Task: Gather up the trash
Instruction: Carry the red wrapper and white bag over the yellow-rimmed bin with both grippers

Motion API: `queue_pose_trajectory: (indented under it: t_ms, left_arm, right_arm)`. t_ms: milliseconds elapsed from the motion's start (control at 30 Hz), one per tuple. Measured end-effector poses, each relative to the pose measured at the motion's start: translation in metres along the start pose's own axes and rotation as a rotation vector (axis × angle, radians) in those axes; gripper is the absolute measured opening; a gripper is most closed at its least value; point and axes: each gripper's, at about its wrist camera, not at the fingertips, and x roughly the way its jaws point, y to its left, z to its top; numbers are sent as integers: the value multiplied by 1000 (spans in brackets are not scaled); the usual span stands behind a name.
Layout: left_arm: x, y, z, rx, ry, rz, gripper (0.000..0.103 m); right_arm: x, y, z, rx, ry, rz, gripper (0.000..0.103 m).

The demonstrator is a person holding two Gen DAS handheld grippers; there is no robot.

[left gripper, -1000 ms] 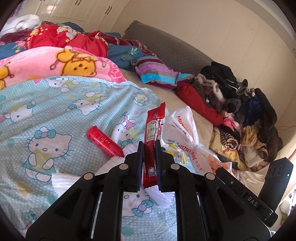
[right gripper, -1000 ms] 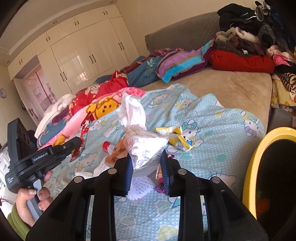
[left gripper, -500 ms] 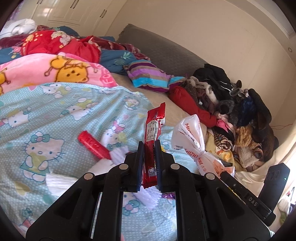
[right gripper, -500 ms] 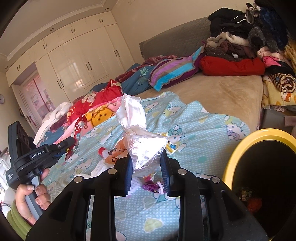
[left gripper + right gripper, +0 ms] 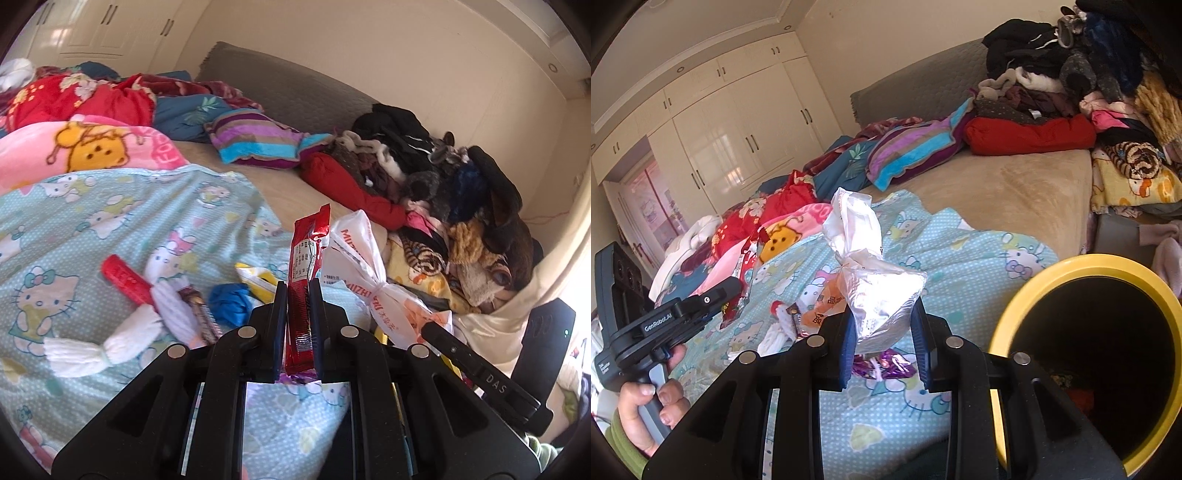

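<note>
My left tool [image 5: 298, 317] pinches a red wrapper [image 5: 306, 273]; my right tool [image 5: 882, 328] squeezes a plastic bag [image 5: 871, 280]. Either could slip and miss the bin [image 5: 1027, 299] on the right.

A bedroom in a home is shown. A wide bed with a grey padded headboard [image 5: 295, 88] is covered by a light-blue cartoon-cat printed sheet [image 5: 110, 229] and a pink fleece blanket [image 5: 85, 151]. Clothes are heaped in a pile [image 5: 443, 177] along the wall, and cream built-in wardrobe doors [image 5: 731, 136] are seen behind.
</note>
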Motion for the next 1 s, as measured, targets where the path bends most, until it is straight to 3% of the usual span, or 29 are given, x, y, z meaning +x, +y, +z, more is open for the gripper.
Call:
queue_pose_trajectory:
  t_ms: [667,1000]
  left_arm:
    - [17,-61,-14,100,31,-73,7]
    - [26,-86,-22,137,47,-106,7]
  right_arm:
    - [-45,-66,29,78,3,-72,26]
    - [-77,-102,18,88,-4,-135,26]
